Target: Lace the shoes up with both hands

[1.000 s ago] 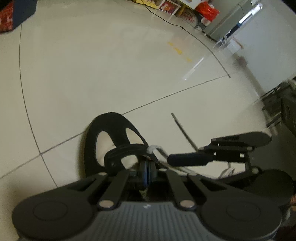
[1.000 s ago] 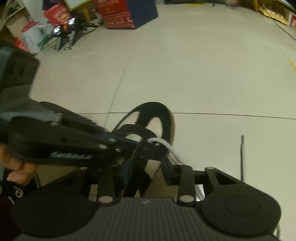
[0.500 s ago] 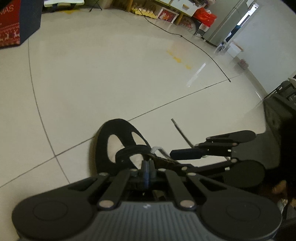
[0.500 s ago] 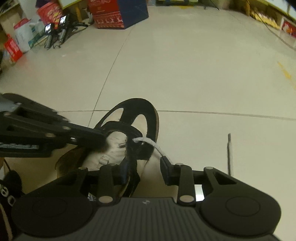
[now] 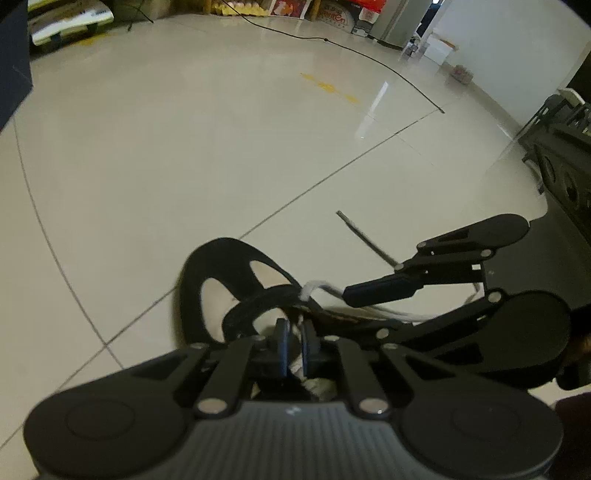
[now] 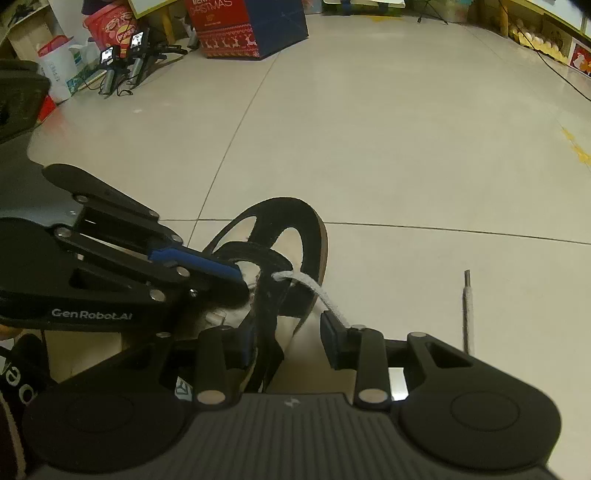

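Observation:
A black open-strap shoe (image 5: 221, 273) (image 6: 295, 221) lies on the tiled floor, toe pointing away. A white lace (image 6: 314, 291) (image 5: 314, 286) comes out of an eyelet on its top strap. The lace's free end with its aglet (image 6: 466, 295) (image 5: 354, 229) rests on the floor to the right. My left gripper (image 5: 295, 345) (image 6: 236, 280) is over the shoe's opening, and its jaws are opening to a narrow gap with pale material showing in it. My right gripper (image 6: 290, 343) (image 5: 354, 306) stands open around the shoe's black strap (image 6: 267, 325), and the lace runs past its right finger (image 6: 332, 339).
A red and blue Christmas box (image 6: 251, 26) and small tripods (image 6: 129, 62) stand far back on the left. A thin black cable (image 5: 369, 59) crosses the floor. Dark equipment (image 5: 561, 162) stands at the right. A hand shows at the edge (image 6: 7, 332).
My left gripper's pads, pressed together before, now stand slightly apart, and the gripper has rolled a little. The right gripper has stayed around the strap.

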Available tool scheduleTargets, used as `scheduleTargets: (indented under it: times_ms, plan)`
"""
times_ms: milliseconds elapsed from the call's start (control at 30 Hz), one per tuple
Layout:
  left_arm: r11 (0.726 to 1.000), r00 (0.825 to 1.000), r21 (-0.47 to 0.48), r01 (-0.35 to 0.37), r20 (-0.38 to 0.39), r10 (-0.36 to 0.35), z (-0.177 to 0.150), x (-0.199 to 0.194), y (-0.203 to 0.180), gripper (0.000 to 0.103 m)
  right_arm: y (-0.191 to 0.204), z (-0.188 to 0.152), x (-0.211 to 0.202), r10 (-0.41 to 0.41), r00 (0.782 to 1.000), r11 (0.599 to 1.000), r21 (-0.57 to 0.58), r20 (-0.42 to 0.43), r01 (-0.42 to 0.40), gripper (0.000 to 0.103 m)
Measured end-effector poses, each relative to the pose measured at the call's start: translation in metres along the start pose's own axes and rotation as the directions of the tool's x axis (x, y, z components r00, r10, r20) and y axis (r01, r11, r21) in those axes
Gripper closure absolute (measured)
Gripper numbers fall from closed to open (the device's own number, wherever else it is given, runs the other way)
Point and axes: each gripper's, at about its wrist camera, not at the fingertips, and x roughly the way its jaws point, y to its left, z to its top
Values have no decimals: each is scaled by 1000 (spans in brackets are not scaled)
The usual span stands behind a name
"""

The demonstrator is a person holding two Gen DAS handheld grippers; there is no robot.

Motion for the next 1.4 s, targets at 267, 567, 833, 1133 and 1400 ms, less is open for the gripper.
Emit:
scheduleTargets:
  times_ms: [267, 567, 833, 1133, 1400]
  plan:
    - [998, 998, -2, 62, -20, -62, 4, 7, 8, 88, 2, -1, 0, -5, 1000, 1000, -19, -2, 5, 65]
    - [993, 992, -29, 118, -31, -119, 3, 7, 19, 85, 4, -3, -2, 2, 1000, 999, -34, -4, -2, 64]
    - [991, 992, 50, 123, -33, -122, 4, 9, 8, 75, 2, -7, -2, -9, 1000, 998, -56, -10, 8, 64]
    - [990, 991, 48, 131, -15, -130, 5, 15, 14, 76, 1, -8, -1, -19, 1000, 999, -43, -20, 18, 64]
    - [987, 990, 80, 140, 14, -142, -3, 18, 24, 84, 8, -8, -1, -5, 1000, 998, -69, -8, 4, 64]
